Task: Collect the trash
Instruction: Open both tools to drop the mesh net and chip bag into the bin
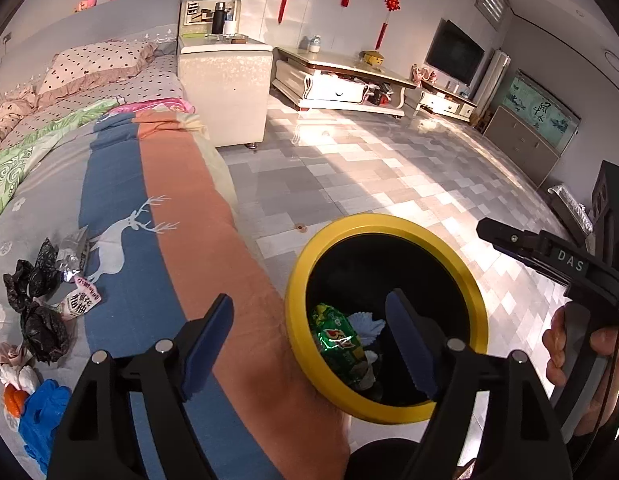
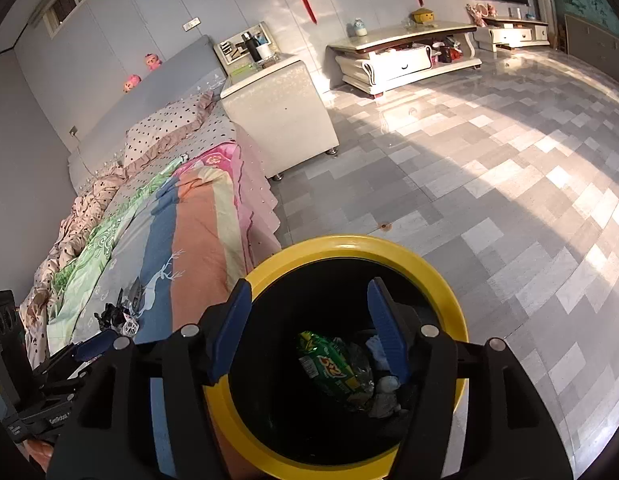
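Both my grippers hang over the bin (image 2: 265, 256), which stands on the floor tight against the bed (image 1: 149, 184). My right gripper (image 2: 309, 328) is right above the bin's mouth, fingers spread, nothing between them. My left gripper (image 1: 311, 340) sits over the bin's near rim and the bed's edge, fingers spread wide and empty too. Down in the bin I see a green wrapper (image 2: 333, 368), some clear crumpled plastic and a pale scrap, so I judge the drop is done and this is the gap between one load and the next.

What is left lies on the bed, well apart from the bin: black bags (image 1: 35, 300), a shiny foil wrapper (image 1: 75, 252), a pink-and-white packet (image 1: 79, 300), a blue glove (image 1: 43, 420), and some white and orange bits at the edge of the left view.

Next I would swing the left gripper back over the quilt to that pile, keep the fingers wide, come down on a black bag or the packet and pinch only the trash, not the bedding. The soft bags may slip, so a deep bite seems wise.
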A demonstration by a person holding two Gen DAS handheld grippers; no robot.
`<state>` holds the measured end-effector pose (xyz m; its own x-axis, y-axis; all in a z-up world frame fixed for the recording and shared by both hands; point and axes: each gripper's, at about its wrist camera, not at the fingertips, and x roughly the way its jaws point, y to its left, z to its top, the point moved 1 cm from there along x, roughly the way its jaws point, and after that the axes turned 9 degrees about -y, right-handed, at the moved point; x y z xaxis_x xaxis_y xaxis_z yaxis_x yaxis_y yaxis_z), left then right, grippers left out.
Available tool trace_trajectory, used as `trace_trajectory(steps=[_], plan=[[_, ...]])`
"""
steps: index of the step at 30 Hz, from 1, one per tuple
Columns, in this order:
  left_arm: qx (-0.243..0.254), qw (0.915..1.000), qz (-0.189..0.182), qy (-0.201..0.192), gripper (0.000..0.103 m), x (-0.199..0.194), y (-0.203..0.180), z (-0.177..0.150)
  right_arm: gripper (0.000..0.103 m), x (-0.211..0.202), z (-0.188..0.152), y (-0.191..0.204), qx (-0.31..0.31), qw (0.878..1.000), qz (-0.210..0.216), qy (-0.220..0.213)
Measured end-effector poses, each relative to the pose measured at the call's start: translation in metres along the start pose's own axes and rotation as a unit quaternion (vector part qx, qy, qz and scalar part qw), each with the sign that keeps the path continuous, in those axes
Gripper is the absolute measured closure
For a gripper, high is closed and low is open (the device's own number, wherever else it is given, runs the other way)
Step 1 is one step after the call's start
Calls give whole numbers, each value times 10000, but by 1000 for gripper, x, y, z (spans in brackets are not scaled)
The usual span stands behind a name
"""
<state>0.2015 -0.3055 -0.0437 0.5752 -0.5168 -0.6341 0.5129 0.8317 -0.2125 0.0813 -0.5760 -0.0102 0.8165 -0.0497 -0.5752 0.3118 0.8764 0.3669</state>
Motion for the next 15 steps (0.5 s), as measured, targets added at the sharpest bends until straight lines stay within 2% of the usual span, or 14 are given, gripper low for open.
trace_trajectory(steps=[15], plan=[[-367, 9966, 706, -196, 21, -69, 86, -16, 37, -2, -16, 94, -597, 9970, 449, 203]])
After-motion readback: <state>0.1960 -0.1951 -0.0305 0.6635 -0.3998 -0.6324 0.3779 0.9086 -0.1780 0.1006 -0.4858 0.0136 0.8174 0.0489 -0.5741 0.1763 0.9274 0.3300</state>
